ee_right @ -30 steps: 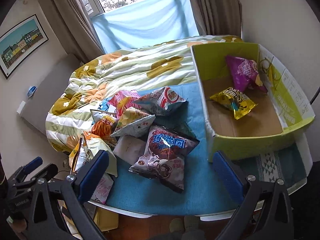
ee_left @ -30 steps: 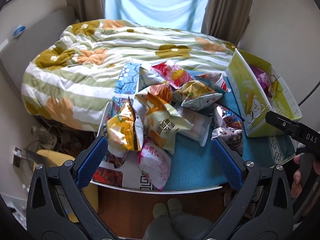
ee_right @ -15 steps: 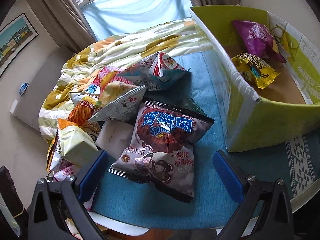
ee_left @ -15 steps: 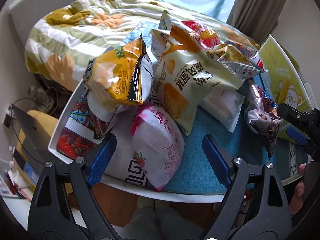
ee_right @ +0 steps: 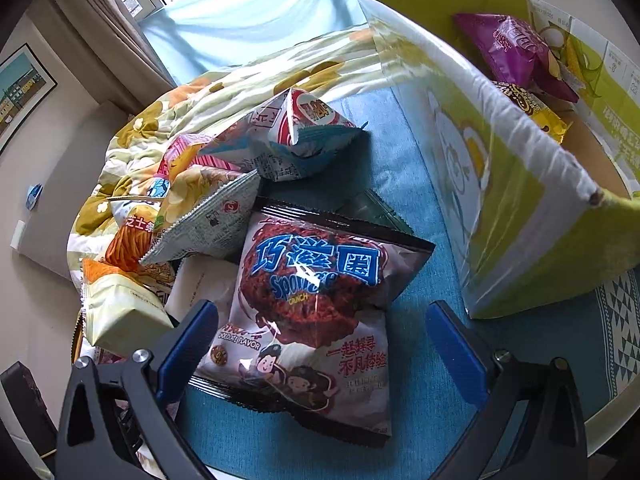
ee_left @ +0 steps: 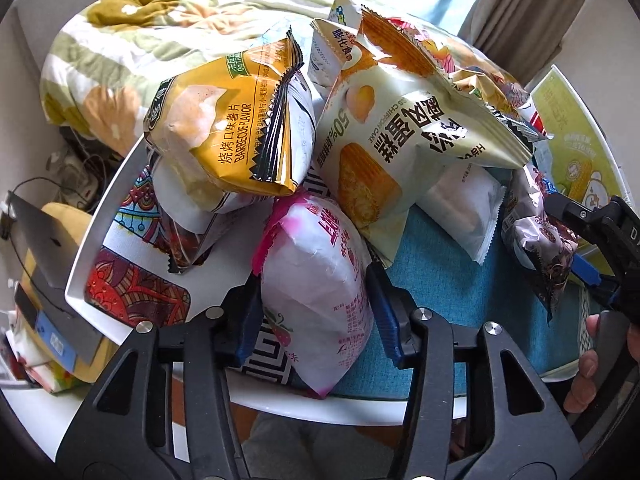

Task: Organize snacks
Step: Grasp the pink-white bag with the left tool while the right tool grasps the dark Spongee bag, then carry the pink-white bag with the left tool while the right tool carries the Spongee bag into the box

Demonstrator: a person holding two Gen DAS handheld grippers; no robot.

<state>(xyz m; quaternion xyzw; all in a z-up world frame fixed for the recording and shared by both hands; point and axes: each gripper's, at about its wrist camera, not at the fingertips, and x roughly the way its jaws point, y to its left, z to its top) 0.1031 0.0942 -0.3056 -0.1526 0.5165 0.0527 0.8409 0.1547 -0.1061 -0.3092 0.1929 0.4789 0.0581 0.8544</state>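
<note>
Two grippers over a snack pile beside the green box (ee_right: pixel 516 216).

The left gripper (ee_left: pixel 316 316) is closing, its pads pressing the pink-and-white snack pack (ee_left: pixel 316 296) at the pile's near edge. The right gripper (ee_right: pixel 320 344) gapes, straddling the Sponge Crunch bag (ee_right: pixel 316 308) just beside the box.

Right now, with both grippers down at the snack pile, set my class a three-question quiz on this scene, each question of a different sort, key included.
1. True or false: the right gripper has its jaws open.
2. Which packet sits between the left gripper jaws? A pink-and-white packet; B yellow barbecue bag.
3. Fill in: a purple bag lies inside the green ____.

Key: 1 true; 2 A; 3 box.
</note>
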